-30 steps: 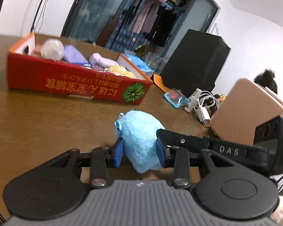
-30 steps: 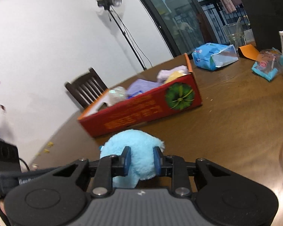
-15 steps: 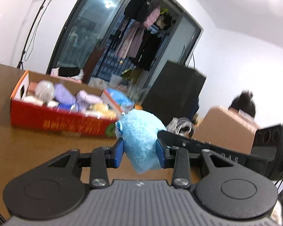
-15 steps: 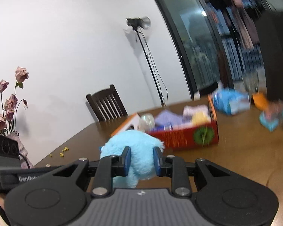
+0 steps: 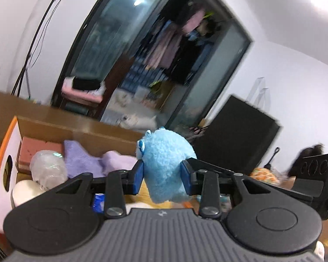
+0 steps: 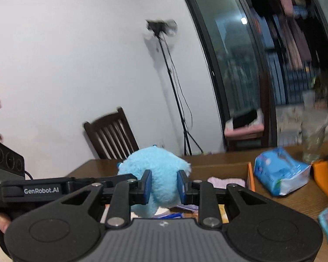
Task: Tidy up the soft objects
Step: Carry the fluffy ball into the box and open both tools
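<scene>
A fluffy light-blue plush toy [image 5: 164, 161] hangs in the air, pinched from two sides. My left gripper [image 5: 163, 175] is shut on it, its blue pads pressed into the fur. My right gripper [image 6: 164, 184] is shut on the same plush toy [image 6: 155, 170] from the other side. Below the toy lies the open cardboard box [image 5: 8, 152] with an orange rim. Inside it I see purple cloths [image 5: 85, 161], a clear crinkled ball [image 5: 47, 168] and a pale yellow item, partly hidden by the gripper. In the right wrist view only the box's far wall [image 6: 216, 168] and a pink cloth [image 6: 226, 182] show.
On the brown table [image 6: 295, 203] to the right of the box lie a blue tissue pack [image 6: 280, 174], a glass [image 6: 312, 137] and an orange object [image 6: 325, 172]. A dark chair [image 6: 111, 135] and a light stand [image 6: 175, 91] are behind the table. A black speaker [image 5: 236, 135] stands at the right.
Both grippers have lifted the blue plush toy off the table and carried it forward, so it now hangs over the open box. The grips have not changed.
</scene>
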Motion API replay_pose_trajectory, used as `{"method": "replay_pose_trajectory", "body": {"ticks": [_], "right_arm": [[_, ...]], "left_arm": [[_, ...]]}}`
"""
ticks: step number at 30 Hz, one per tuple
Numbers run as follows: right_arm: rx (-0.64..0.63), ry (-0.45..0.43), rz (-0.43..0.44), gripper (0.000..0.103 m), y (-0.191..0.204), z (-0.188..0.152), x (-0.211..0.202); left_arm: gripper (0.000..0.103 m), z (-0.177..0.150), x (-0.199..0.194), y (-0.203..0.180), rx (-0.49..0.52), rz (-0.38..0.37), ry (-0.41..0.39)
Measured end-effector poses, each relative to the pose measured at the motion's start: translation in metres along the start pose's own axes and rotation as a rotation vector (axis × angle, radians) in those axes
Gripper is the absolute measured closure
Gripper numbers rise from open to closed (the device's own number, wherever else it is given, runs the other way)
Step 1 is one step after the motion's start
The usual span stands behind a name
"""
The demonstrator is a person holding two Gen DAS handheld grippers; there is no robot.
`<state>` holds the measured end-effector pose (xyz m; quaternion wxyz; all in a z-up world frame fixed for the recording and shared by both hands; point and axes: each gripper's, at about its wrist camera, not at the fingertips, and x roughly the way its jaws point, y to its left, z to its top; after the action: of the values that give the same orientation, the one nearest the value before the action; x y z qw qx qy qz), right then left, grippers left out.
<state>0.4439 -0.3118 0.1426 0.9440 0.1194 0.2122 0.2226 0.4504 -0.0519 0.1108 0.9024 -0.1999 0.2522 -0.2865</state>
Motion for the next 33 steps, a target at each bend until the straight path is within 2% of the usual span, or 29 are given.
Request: {"method": "replay_pose_trajectory", "body": {"ticks": [5, 8, 10, 11, 12, 17, 23, 25, 27, 33], "right_arm": [[0.03, 0.102, -0.052, 0.079, -0.029, -0.011, 0.08], [-0.025, 0.182, -0.11, 0.078, -0.034, -0.027, 0.113], [-0.07, 0.237, -0.178, 0.075, -0.035, -0.042, 0.132], [-0.092, 0.264, -0.195, 0.074, -0.034, -0.046, 0.136], [-0.101, 0.256, -0.199, 0.075, -0.033, -0.048, 0.136], [-0.084, 0.238, -0.198, 0.064, -0.034, -0.044, 0.129], [-0.091, 0.192, -0.191, 0.064, -0.031, -0.032, 0.114], [-0.101, 0.145, -0.191, 0.063, -0.025, -0.026, 0.094], [-0.091, 0.114, -0.188, 0.052, -0.024, -0.023, 0.077], [-0.126, 0.034, -0.201, 0.051, -0.005, -0.006, 0.013]], "left_arm": [[0.067, 0.003, 0.062, 0.048, -0.042, 0.084, 0.098], [0.06, -0.007, 0.08, 0.069, -0.06, 0.101, 0.157], [0.06, -0.011, 0.091, 0.074, -0.028, 0.134, 0.213], [0.059, -0.01, 0.091, 0.076, -0.021, 0.148, 0.204], [0.057, -0.011, 0.091, 0.077, -0.025, 0.148, 0.2], [0.054, -0.014, 0.092, 0.074, -0.007, 0.147, 0.206], [0.053, -0.015, 0.076, 0.057, 0.03, 0.176, 0.164], [0.048, -0.011, 0.062, 0.049, 0.058, 0.177, 0.141], [0.048, -0.007, 0.046, 0.039, 0.102, 0.205, 0.127], [0.041, -0.001, -0.02, 0.006, 0.167, 0.232, 0.032]]}}
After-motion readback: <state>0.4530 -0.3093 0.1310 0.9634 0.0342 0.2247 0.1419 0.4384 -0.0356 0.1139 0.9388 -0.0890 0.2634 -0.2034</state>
